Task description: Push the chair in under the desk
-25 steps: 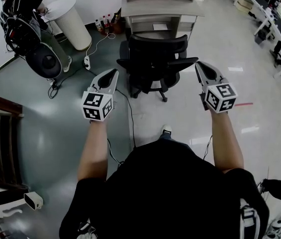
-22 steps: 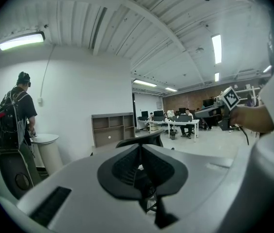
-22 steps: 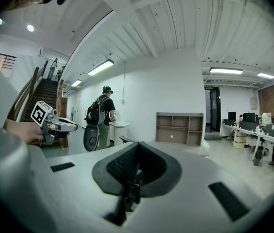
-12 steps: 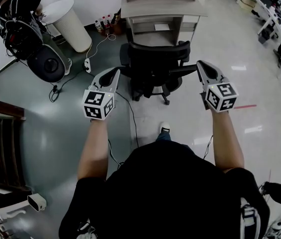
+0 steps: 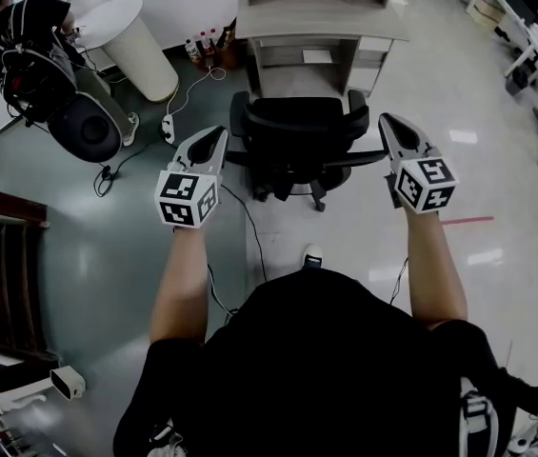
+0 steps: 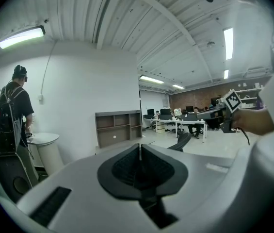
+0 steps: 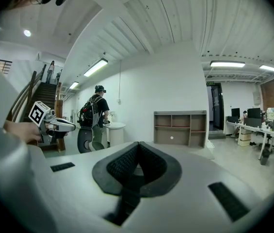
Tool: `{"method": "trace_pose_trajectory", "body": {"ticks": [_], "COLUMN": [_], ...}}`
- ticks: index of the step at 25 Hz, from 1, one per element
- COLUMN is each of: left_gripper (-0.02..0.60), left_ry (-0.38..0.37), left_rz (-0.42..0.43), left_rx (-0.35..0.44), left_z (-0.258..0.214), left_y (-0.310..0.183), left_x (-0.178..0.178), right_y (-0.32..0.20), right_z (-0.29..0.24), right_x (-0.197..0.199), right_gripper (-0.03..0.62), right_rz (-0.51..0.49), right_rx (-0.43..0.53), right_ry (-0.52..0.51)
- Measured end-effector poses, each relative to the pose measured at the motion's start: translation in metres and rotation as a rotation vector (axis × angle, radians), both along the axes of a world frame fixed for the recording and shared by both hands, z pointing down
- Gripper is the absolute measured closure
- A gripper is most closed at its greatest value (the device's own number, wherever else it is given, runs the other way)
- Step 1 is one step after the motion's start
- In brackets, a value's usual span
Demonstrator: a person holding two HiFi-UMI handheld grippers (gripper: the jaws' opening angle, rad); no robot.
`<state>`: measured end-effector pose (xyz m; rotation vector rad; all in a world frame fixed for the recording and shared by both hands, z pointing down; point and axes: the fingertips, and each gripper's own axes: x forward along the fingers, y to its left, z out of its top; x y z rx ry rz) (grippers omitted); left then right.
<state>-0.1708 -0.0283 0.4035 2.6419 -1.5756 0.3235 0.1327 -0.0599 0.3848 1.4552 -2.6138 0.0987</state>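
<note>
The black office chair point(image 5: 299, 133) stood upright on its wheeled base, square to the desk point(image 5: 321, 17), its mesh backrest facing away from the desk and its armrests out to either side. The pale grey desk, with an open shelf unit on top, stood against the white wall, and the chair's seat sat just at its front opening.

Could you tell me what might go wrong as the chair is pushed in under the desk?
The floor cable runs close beside the chair's wheeled base; a caster could snag it. The armrests stick out wide and might hit the desk's side panels. The left gripper and right gripper are both shut, so their narrow tips could slip off the chair.
</note>
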Motion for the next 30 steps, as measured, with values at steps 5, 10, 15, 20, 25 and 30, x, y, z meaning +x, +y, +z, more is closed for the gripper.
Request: {"method": "trace_pose_trajectory", "body": {"ticks": [5,10,15,20,25,30], "left_gripper": [0.557,0.557,0.557,0.557,0.557,0.557], "left_ry": [-0.003,-0.024,-0.033,-0.029,-0.019,-0.014], "left_rz": [-0.02,-0.035,-0.051,-0.056,-0.06,-0.047], "left_rx": [-0.003,-0.002,0.002,-0.011,-0.016,-0.016], "left_z": [-0.003,-0.012,-0.015,-0.004,-0.003,-0.002], "left_y": [-0.035,-0.064,-0.086,-0.097,-0.11,-0.116], "left_x": [0.011,0.025,0.032,0.036,0.025,0.013], "right_y": [-0.038,-0.072,-0.097,-0.11,-0.121,-0.123], "right_z": [-0.001,-0.007,-0.007,0.001,-0.002,-0.003], "right_x": [0.015,0.031,0.039,0.043,0.035,0.027], "right_gripper": [0.597,0.597,0.597,0.597,0.597,0.597], "right_rz": [-0.005,-0.014,-0.024,-0.027,-0.025,-0.007], "right_rx": [-0.005,-0.003,0.002,-0.007,-0.008,-0.009], "right_ry": [-0.008,-0.022,-0.032,-0.03,-0.016,-0.009]}}
